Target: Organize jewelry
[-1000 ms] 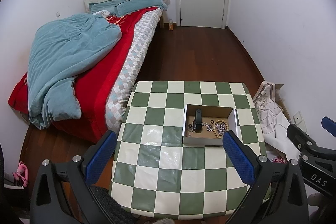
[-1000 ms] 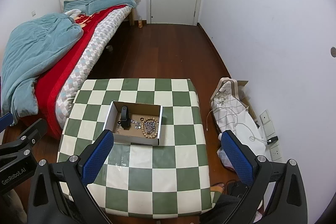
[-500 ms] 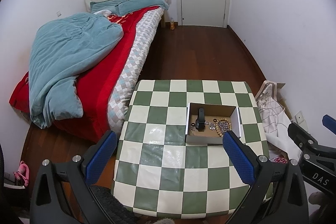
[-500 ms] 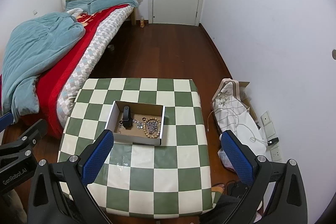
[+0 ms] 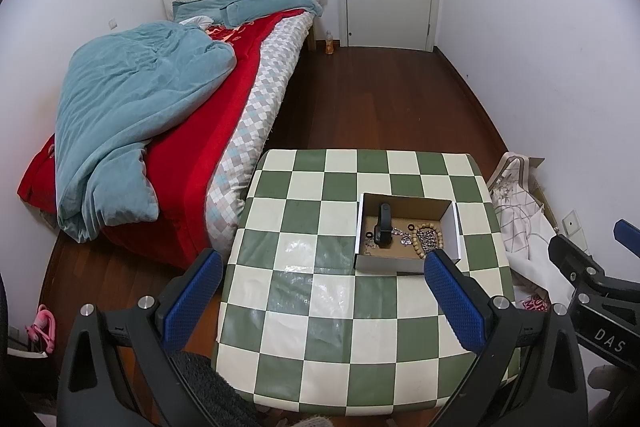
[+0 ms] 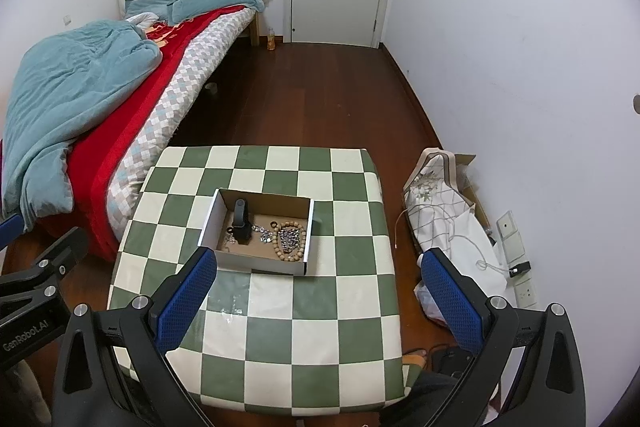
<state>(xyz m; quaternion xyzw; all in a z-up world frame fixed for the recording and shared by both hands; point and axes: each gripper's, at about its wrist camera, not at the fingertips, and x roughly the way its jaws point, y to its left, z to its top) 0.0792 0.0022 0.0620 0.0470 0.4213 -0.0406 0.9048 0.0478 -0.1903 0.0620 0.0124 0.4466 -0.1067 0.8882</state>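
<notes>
Room: a bedroom with a dark wood floor and a bed with a red blanket.
Table: green and white checked cloth.
Box: a small white cardboard box sat on the table.
Jewelry: a brown bead bracelet and a black watch lay inside.
Left gripper: jaws wide, holding nothing.
Right gripper: jaws wide, holding nothing.

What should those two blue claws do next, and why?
Probably lower the right gripper toward the box and aim for the bead bracelet. Both sets of jaws stand wide open and empty, high above the table, and all the jewelry lies tangled in the box. The left gripper can wait.
</notes>
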